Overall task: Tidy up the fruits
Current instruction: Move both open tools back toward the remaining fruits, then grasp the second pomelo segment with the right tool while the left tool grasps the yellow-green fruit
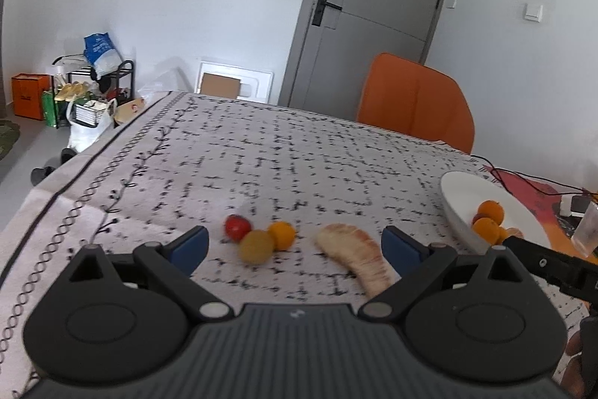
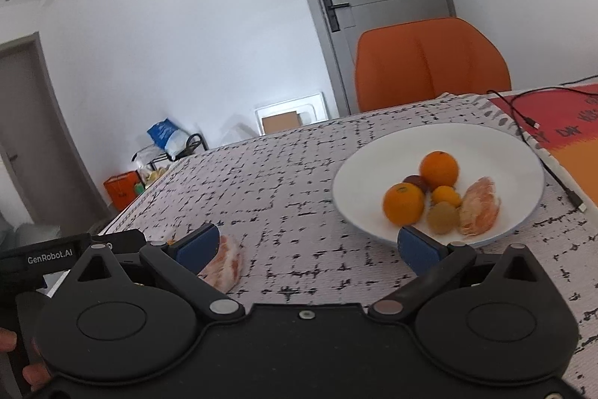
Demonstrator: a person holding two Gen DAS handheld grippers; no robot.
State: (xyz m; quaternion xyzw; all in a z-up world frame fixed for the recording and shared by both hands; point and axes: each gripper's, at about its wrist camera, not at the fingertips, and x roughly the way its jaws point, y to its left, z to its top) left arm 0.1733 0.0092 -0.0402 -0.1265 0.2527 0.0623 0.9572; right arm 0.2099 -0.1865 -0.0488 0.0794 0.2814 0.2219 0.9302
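In the left wrist view my left gripper (image 1: 295, 249) is open and empty, low over the patterned tablecloth. Just beyond its fingers lie a red fruit (image 1: 237, 227), a yellow-brown fruit (image 1: 256, 246), a small orange (image 1: 282, 235) and a peeled citrus wedge (image 1: 358, 258). The white plate (image 1: 459, 200) sits to the right. In the right wrist view my right gripper (image 2: 306, 249) is open and empty in front of the plate (image 2: 358, 182), which holds two oranges (image 2: 439, 170), a small orange, a brownish fruit (image 2: 443, 217), a dark red fruit and a peeled citrus piece (image 2: 480, 206). The wedge (image 2: 226, 266) lies by its left finger.
An orange chair (image 2: 429, 62) stands at the table's far side, before a grey door. A black cable (image 2: 523, 114) and a red-orange mat (image 2: 560, 126) lie right of the plate. The table's left edge (image 1: 74, 182) drops to a floor with bags and a rack.
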